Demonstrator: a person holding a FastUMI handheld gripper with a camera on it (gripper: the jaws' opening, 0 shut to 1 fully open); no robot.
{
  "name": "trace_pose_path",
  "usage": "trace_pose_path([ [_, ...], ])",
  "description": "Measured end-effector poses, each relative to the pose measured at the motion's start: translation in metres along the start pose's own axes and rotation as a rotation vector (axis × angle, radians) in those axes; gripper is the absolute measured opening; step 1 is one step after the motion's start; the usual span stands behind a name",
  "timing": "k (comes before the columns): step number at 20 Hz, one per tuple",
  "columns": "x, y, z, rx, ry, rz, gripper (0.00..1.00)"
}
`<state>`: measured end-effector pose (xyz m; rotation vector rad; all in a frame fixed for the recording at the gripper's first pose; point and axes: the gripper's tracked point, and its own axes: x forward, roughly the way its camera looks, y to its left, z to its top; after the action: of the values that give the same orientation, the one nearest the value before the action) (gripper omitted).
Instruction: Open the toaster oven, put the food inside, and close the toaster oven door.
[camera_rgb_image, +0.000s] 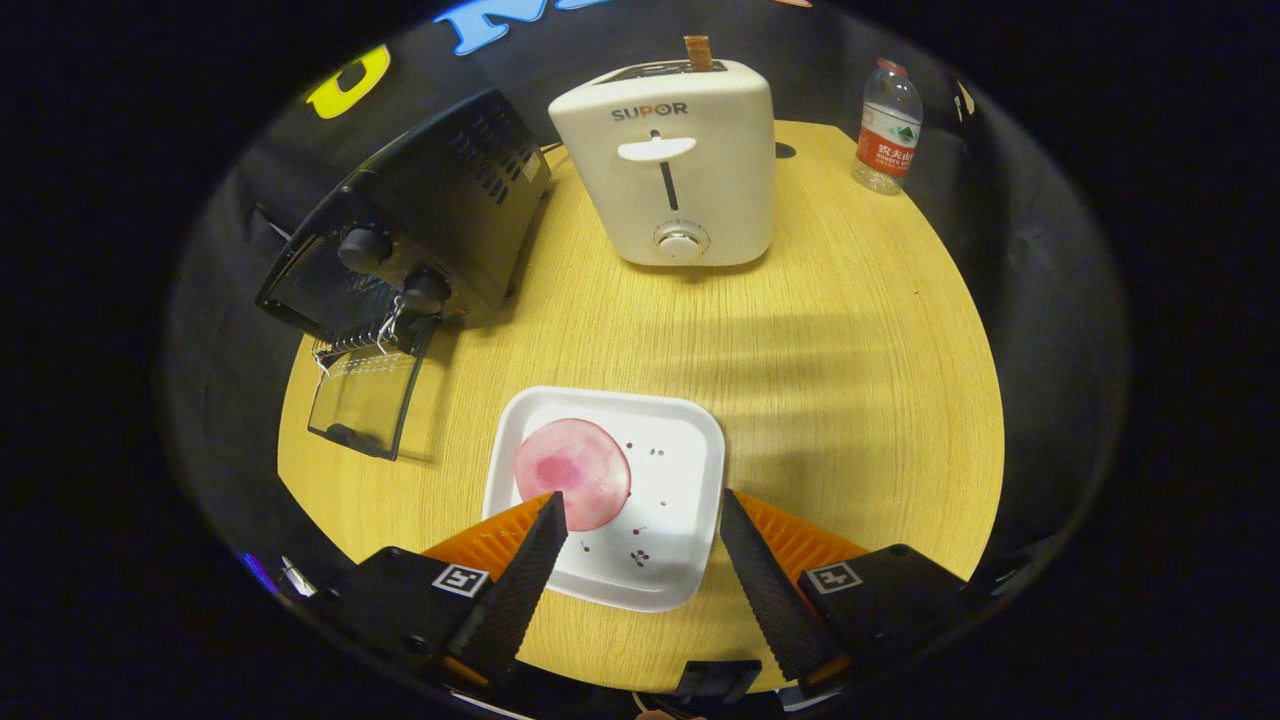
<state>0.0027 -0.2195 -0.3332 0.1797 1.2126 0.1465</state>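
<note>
Two fingers (637, 503) spread wide apart over the near end of a white square plate (680, 450), gripping nothing. One pink round slice of food (572, 486) lies flat on the plate's left half — the left fingertip sits right at the slice's near edge, overlapping it in view, though whether it touches I cannot tell. The right fingertip hangs over the plate's right rim, well clear of the slice. Most of the slice lies just ahead of the left finger rather than between the pair.

Beyond the plate and off to the left stands the black toaster oven (420, 225), angled on the round wooden table (850, 350). Its glass door (362, 400) is already dropped open, lying flat toward the table's left edge, with the wire rack (350, 335) showing at the mouth. Open wood separates the plate's left rim from the door.

Straight ahead, past a broad bare stretch of table, stands a white pop-up toaster (680, 170) with a slice of toast (698, 52) poking out of the top. A water bottle (888, 125) stands at the far right edge, well apart from everything. The right half of the table is open — plenty of room there.
</note>
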Motion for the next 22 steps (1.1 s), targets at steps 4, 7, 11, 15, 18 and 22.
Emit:
trace_pose_path([
  [4, 0.011, -0.015, -0.007, 0.012, 0.048, -0.023, 0.99],
  [7, 0.014, -0.027, -0.016, 0.038, 0.101, -0.046, 0.97],
  [11, 0.018, -0.03, -0.014, 0.072, 0.096, -0.066, 0.93],
  [15, 0.02, -0.037, -0.013, 0.029, 0.094, -0.161, 0.76],
  [18, 0.022, -0.034, -0.012, 0.015, 0.099, -0.175, 0.64],
  [22, 0.024, -0.027, -0.012, 0.023, 0.121, -0.154, 0.33],
])
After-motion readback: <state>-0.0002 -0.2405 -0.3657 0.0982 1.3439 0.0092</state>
